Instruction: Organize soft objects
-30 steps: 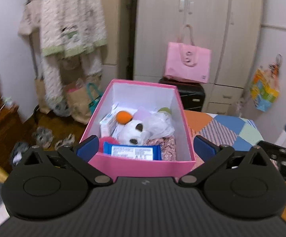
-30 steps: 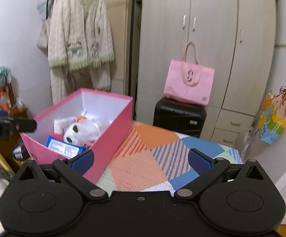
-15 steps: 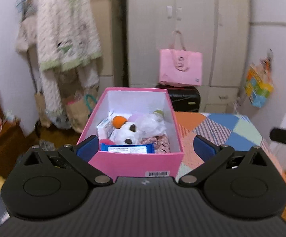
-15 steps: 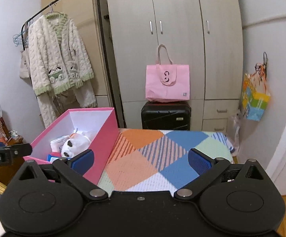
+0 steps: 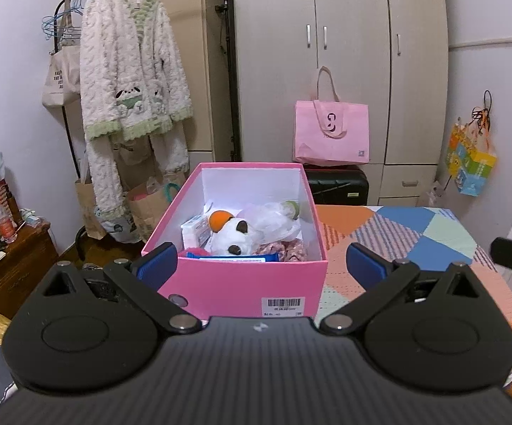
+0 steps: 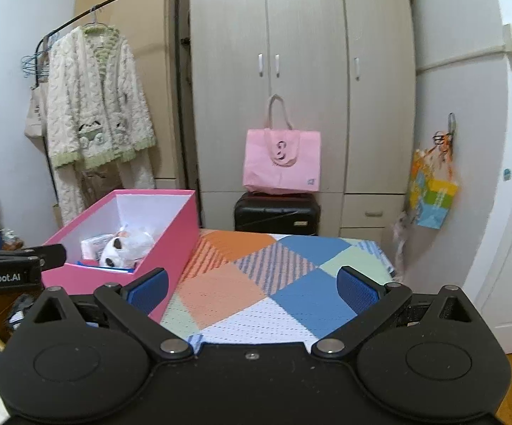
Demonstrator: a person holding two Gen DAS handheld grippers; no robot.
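Pink box point(image 5: 234, 287) holds plush toy point(image 5: 229, 237) | left gripper point(image 5: 261, 260) apart, empty | right gripper point(image 6: 252, 288) apart, empty

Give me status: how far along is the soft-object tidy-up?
Looks done: the pink box already holds a white plush, tissue packs, a plastic bag and floral fabric. The quilted table beside it shows nothing loose. In hand: nothing; left gripper and right gripper are both open and empty, back from the box. Left: no stray soft item is visible, so it seems near finished.
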